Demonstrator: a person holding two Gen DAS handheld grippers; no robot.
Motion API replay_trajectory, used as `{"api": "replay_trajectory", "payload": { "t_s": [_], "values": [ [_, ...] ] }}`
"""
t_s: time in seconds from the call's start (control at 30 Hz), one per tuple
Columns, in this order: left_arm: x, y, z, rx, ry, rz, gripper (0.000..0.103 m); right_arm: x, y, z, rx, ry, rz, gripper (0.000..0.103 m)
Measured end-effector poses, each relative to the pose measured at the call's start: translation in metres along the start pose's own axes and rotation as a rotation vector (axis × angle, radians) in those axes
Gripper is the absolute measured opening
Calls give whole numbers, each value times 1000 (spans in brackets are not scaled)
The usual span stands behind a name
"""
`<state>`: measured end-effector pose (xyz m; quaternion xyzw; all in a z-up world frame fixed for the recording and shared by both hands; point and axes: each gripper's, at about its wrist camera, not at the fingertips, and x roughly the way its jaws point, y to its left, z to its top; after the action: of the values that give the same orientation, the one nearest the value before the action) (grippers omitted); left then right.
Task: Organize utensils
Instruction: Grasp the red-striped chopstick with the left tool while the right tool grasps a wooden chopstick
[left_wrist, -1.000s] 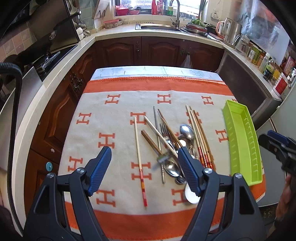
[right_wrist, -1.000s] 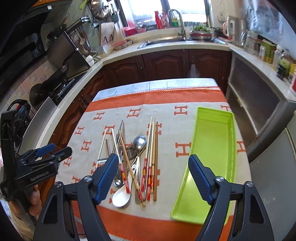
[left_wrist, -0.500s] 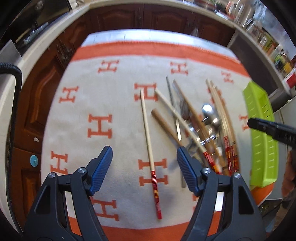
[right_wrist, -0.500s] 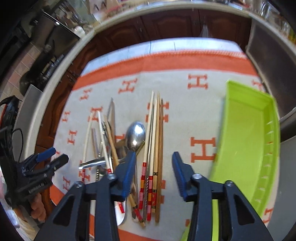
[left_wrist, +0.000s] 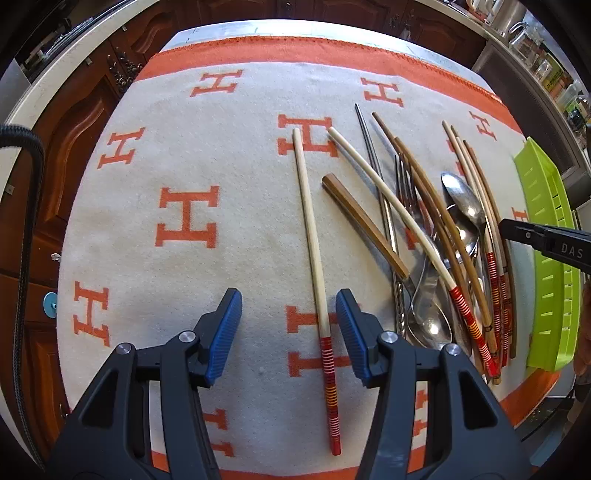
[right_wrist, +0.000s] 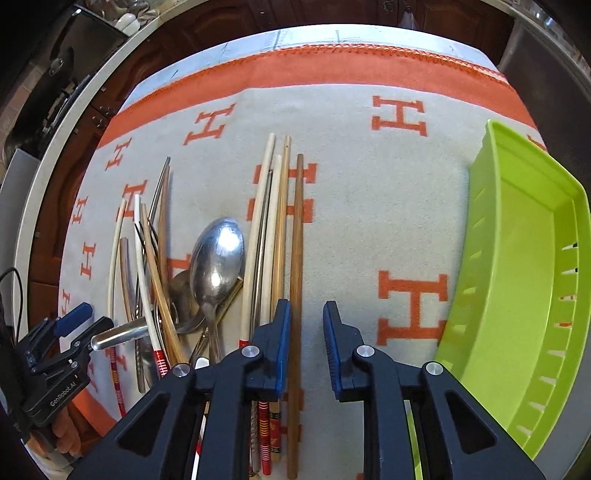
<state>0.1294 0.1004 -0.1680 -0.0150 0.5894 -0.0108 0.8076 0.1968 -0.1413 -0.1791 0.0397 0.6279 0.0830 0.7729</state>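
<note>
On blanket (left_wrist: 221, 155), lone chopstick (left_wrist: 314, 236) lies lengthwise, red end nearest the spread, closing left claw (left_wrist: 288, 332).

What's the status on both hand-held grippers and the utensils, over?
Left hand-held gripper closing around lone chopstick, no contact. Right hand-held gripper closing beside brown chopstick. Green tray holds nothing.
</note>
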Motion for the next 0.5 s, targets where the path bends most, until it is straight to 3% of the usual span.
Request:
{"api": "replay_trajectory", "payload": {
  "t_s": [0.1,0.3,0.33,0.4,0.43,0.5],
  "values": [
    [1,-3,-1,6,-4,15,50,0,5,-3,-32,15,-36,17],
    [1,-10,-4,13,-45,43,50,2,39,-16,-143,-41,-166,16],
    [0,-10,-4,11,-53,42,45,1,42,-19,-146,-54,-173,13],
    [-2,-12,-6,15,-79,35,22,0,42,-22,-125,-72,-158,8],
    [-2,-12,-6,17,-84,33,4,-1,41,-22,-108,-77,-146,7],
    [-3,-10,-6,1,-87,23,4,-7,32,-26,-66,-76,-104,6]
  ]
}}
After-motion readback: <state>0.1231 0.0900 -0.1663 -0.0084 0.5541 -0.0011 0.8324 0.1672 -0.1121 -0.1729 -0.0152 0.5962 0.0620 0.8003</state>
